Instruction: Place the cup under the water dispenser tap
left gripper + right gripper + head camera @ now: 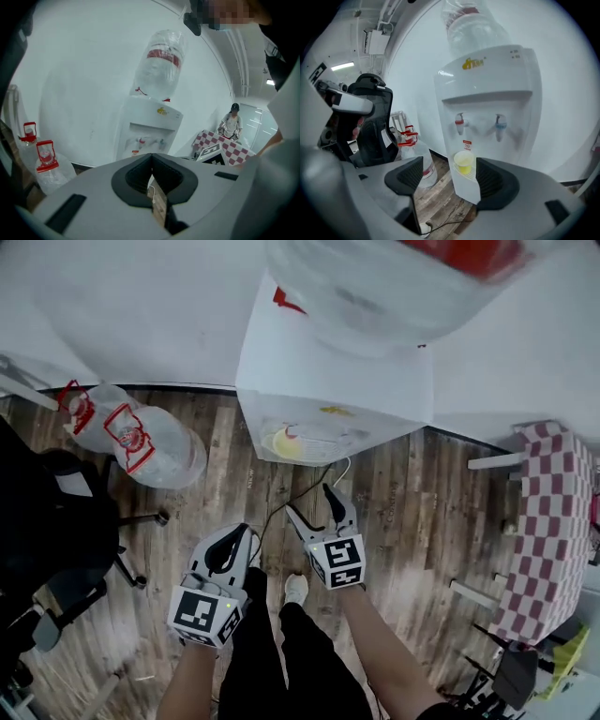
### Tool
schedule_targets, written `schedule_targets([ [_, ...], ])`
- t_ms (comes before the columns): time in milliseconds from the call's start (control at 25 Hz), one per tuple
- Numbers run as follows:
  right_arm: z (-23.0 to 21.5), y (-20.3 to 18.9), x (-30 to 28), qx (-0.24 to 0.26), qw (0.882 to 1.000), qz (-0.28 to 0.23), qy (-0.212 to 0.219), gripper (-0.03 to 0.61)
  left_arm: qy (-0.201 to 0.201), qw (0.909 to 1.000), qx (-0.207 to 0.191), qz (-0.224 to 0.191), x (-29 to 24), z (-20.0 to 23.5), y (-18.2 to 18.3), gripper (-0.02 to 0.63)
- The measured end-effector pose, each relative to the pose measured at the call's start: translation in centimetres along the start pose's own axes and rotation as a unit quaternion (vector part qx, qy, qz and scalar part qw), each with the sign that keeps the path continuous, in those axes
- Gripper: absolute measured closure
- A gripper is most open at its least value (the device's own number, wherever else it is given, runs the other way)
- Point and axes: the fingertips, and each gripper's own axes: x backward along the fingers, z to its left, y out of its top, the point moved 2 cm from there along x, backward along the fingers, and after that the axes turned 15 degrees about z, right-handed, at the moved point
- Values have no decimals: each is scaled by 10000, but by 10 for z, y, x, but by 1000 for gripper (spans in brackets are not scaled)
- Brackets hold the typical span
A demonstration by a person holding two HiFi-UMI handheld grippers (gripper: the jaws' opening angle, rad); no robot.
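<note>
Left tool (244, 534): jaws pressed together, nothing between them; held low, beside and behind the right tool. Right tool (312, 502): jaws spread wide apart, empty, pointed at the water dispenser (487, 93). Yellow cup (463, 163): upright on the dispenser's drip tray, directly below the red tap (460, 123), ahead of the right tool and clear of both jaws, framed in the gap between them. Blue tap (500, 125): right of the cup, nothing beneath it. Empty water bottles (141, 437): on the wooden floor (412, 521), forward-left of the left tool. Checkered table (553, 521): far right of the right tool.
</note>
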Motion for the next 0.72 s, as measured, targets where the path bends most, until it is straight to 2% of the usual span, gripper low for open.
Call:
schedule_targets([
  [240,18,5,79,179,9997,50,183,242,53,10000,-18,-20,49,-51,18,600],
  [400,26,15,109,180,9997,-2,179,328,-55,9999,-67,-87,76,-69,33,600],
  [720,53,11,199,332,9984,-78,444,481,-94,9998,-40,-151,139,-126,37,600],
])
